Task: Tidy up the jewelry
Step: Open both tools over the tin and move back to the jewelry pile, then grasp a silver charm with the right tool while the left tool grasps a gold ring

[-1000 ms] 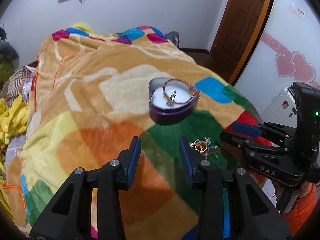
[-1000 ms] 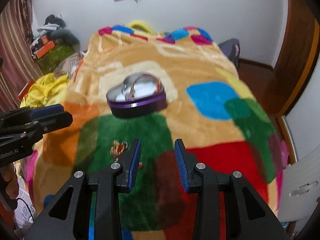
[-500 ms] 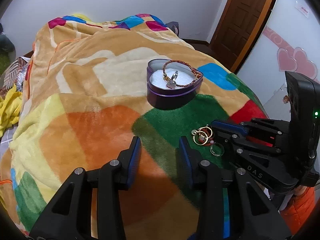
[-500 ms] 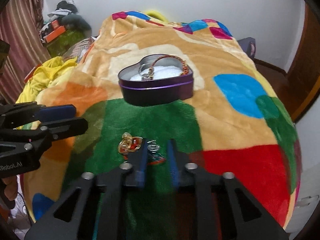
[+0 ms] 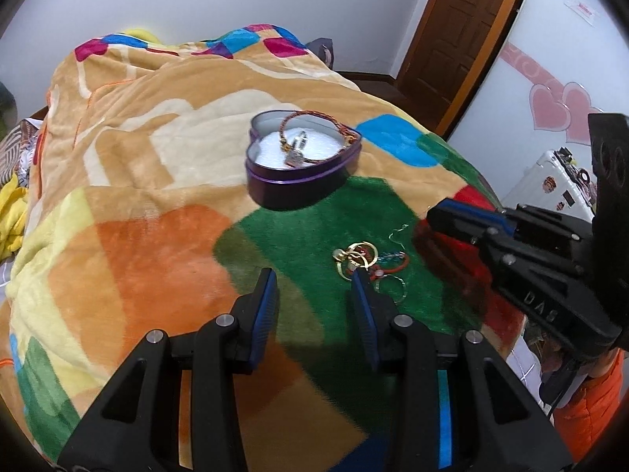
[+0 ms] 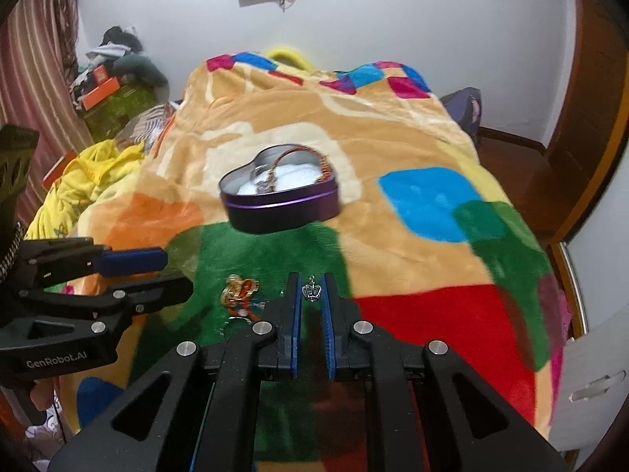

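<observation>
A purple heart-shaped tin (image 5: 302,173) lies open on the blanket, with a braided bracelet (image 5: 314,122) and a small charm on its white lining; it also shows in the right wrist view (image 6: 281,200). A small pile of gold, red and silver rings (image 5: 363,259) lies on the green patch, also seen in the right wrist view (image 6: 240,291). My right gripper (image 6: 311,293) is shut on a small silver crown pendant (image 6: 311,292), lifted just above the blanket. My left gripper (image 5: 314,287) is open and empty, just left of the pile.
A bed under a colourful patchwork blanket (image 5: 157,181) fills both views. Yellow clothes (image 6: 78,173) lie at its left side. A brown door (image 5: 464,31) and a white suitcase (image 5: 558,181) stand to the right. Boxes and clothes (image 6: 114,86) are piled at the back left.
My right gripper closed on the crown pendant from the pile and lifted it. Both grippers drew back a little from the blanket.
</observation>
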{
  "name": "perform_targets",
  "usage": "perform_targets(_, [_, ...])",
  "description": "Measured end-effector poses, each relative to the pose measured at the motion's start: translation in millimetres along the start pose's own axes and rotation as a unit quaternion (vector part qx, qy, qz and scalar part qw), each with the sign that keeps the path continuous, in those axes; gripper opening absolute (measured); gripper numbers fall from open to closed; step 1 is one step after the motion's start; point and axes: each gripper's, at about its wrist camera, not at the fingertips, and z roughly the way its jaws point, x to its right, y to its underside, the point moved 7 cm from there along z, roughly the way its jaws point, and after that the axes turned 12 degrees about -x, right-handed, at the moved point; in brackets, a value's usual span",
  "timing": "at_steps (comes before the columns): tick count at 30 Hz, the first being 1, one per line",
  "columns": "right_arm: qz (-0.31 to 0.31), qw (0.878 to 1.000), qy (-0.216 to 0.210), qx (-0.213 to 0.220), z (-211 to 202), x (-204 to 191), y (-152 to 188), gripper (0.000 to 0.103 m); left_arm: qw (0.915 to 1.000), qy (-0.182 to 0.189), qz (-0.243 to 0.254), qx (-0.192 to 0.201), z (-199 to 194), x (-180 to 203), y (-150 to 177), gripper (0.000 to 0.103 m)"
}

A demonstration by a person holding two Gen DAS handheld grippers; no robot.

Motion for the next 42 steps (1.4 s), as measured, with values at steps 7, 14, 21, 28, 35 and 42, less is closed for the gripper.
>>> perform_targets(7, [0.018, 1.000, 0.010, 0.005, -7.0, 13.4, 6.2, 0.009, 0.9995, 0.027, 0.011, -0.015, 5.8, 20.5, 5.3, 0.039])
perform_targets(14, [0.031, 0.999, 0.009, 0.018, -19.9, 21.1, 10.6, 0.009, 0.9988, 0.029, 0.031, -0.025, 18.5, 42.3, 7.0, 0.039])
perform_targets(21, [0.040, 0.999, 0.005, 0.033, -33.1, 26.2, 9.9, 0.009, 0.9992, 0.006, 0.033, -0.021, 27.0, 43.2, 5.5, 0.021])
perform_targets(28, [0.040, 0.998, 0.000, 0.043, -40.0, 22.7, 5.9, 0.009, 0.9994, -0.002, 0.034, -0.008, 16.6, 41.3, 5.1, 0.021])
perform_targets(35, [0.033, 0.998, -0.003, 0.059, -49.2, 15.3, -5.7, 0.009, 0.9994, -0.007, 0.023, 0.024, -8.3, 31.1, -8.1, 0.021])
perform_targets(42, [0.025, 0.996, -0.008, 0.080, -59.0, 5.0, -23.3, 0.009, 0.9981, -0.016, 0.015, 0.057, -30.0, 17.8, -26.7, 0.021])
